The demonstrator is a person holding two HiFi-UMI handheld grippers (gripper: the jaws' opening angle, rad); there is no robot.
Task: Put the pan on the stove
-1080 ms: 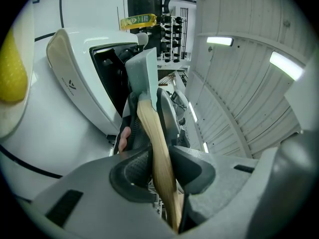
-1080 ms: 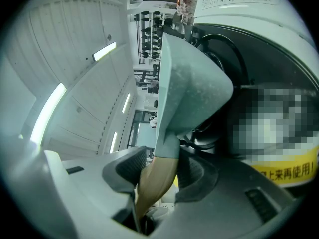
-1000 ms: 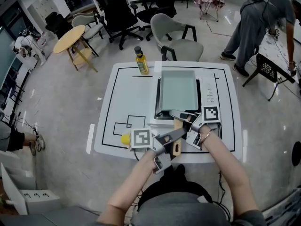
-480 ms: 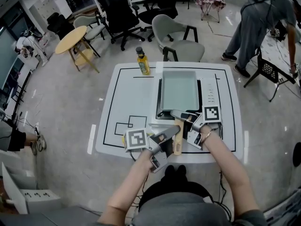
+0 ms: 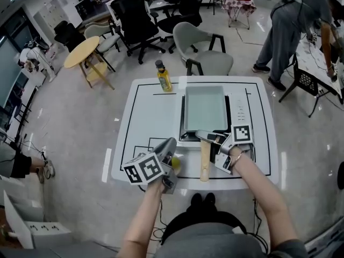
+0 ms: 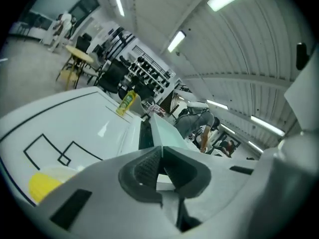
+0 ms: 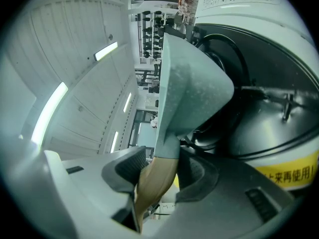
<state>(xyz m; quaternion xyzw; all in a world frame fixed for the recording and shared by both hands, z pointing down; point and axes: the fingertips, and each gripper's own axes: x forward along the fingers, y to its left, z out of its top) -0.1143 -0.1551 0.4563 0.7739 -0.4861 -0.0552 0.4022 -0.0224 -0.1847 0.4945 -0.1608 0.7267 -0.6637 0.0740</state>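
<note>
the pan (image 5: 205, 107) sits on the stove (image 5: 239, 110), just above the middle of the head view. by my reading you are at the end of the task: the pan is set down but not yet let go. your right gripper (image 5: 207, 137) has its jaws pinching the wooden handle (image 5: 205, 159) right where it joins the pan's socket. in the right gripper view the wood fills the gap between the dark ribbed pads. your left gripper (image 5: 170, 144), lower left of the middle, has its jaws pressed together on nothing, tips meeting. it lies over the table (image 5: 144, 105) beside a yellow thing (image 5: 176, 163) i cannot identify.

the next move, as i judge it: check that the pan lies flat on the black glass. then spread the right jaws and draw back along the handle, toward the bottom of the frame, without nudging it sideways.

the pan is rectangular with low upright walls, in a pale grey-green finish that looks matt and faintly speckled. the handle is light, smooth, rounded wood, reaching past the stove's near edge. the stove is a white casing round a glossy black top, with a strip of controls along its right side. the table is white and shiny with black outlines. an oil bottle (image 5: 163, 77) with a dark cap stands to the stove's upper left.
</note>
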